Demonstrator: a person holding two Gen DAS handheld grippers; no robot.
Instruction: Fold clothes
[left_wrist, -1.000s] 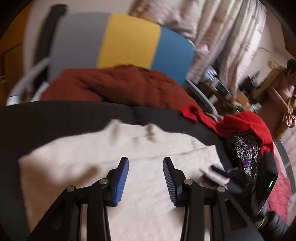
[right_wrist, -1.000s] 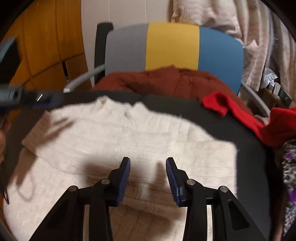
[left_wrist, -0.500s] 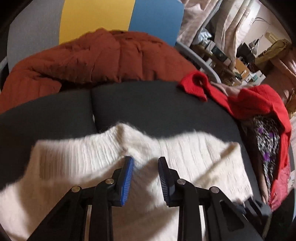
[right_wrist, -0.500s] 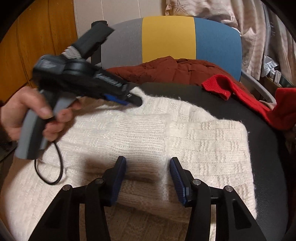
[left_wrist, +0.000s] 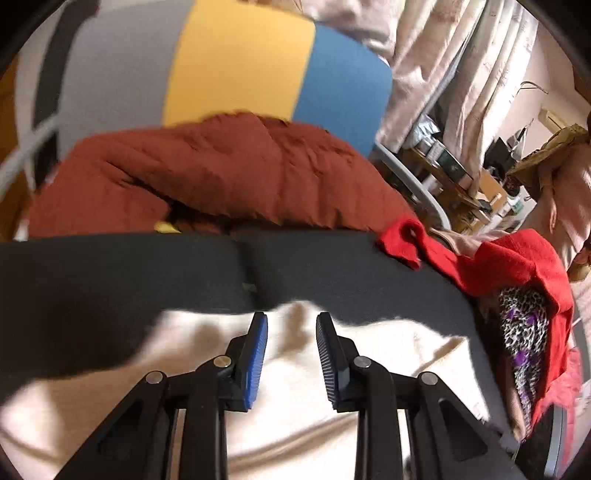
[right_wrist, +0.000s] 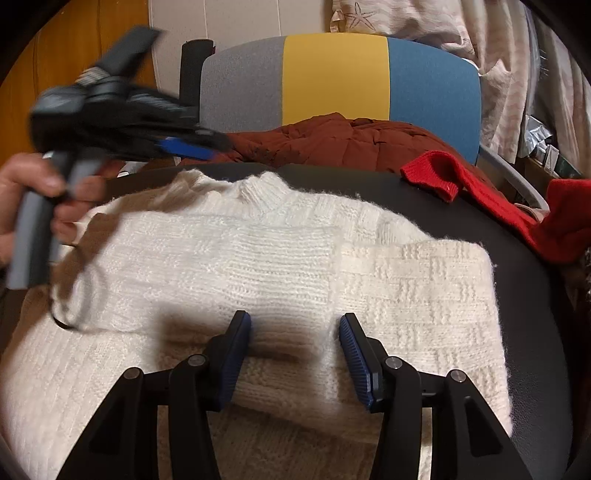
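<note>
A white knitted sweater (right_wrist: 280, 266) lies partly folded on a dark round seat (right_wrist: 532, 280), in front of a brown jacket (right_wrist: 347, 144) and a chair (right_wrist: 336, 77) with grey, yellow and blue stripes; a red garment (right_wrist: 491, 206) hangs over the right edge. The right gripper (right_wrist: 295, 332) stands above the sweater with its jaws apart and holds nothing. The left gripper (left_wrist: 291, 325), held in a hand (right_wrist: 33, 192) above the collar, has just been closing its jaws, but a gap remains and nothing is pinched between them.
</note>
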